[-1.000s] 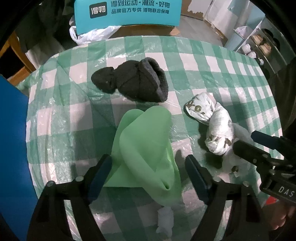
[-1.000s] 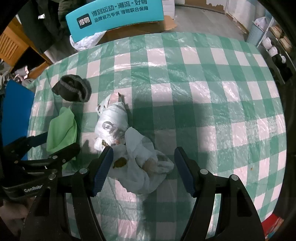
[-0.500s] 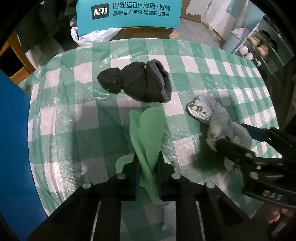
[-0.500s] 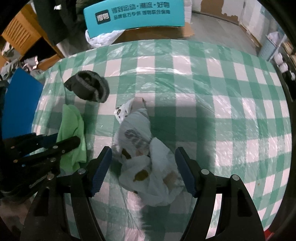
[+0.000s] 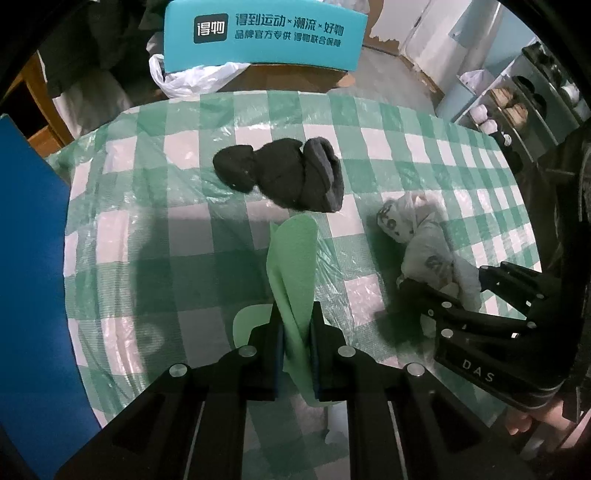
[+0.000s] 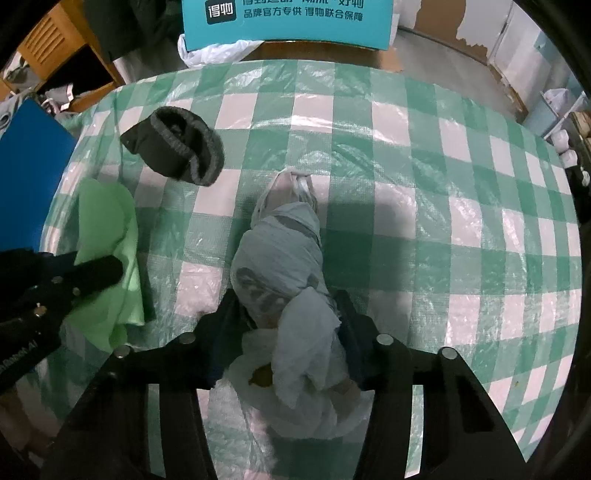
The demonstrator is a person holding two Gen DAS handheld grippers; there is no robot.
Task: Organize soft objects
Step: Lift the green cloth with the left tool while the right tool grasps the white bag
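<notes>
Green cloth (image 5: 293, 266): your left gripper (image 5: 297, 332) has it pinched — both pads are pressed tight against a folded strip of the fabric, which stands up between the fingers and fans out above them. A loose corner lies on the table just left of the fingers.
Left gripper, other view: from the right wrist you see it at the left edge, with the green cloth bunched around its finger.
White patterned bundle (image 6: 284, 266): it lies near the table's middle, its knotted end pointing away from you, its looser, crumpled end down between the fingers of your right gripper (image 6: 288, 325).
Right gripper: its jaws are closing with the bundle between them. Both fingers sit right against the cloth's sides, but you cannot tell whether the pads press on it.
Dark sock roll (image 5: 286, 173): it rests on the table beyond the green cloth, apart from both grippers, with its grey-edged cuff turned toward the bundle's side.
Table cover (image 6: 443, 206): green-and-white check under a clear, wrinkled plastic sheet — all 3 soft things sit on it.
Behind the table: a teal sign (image 5: 266, 33) with white lettering and a white plastic bag (image 5: 195, 77) below it.
Left edge: a blue panel (image 5: 29, 258).
</notes>
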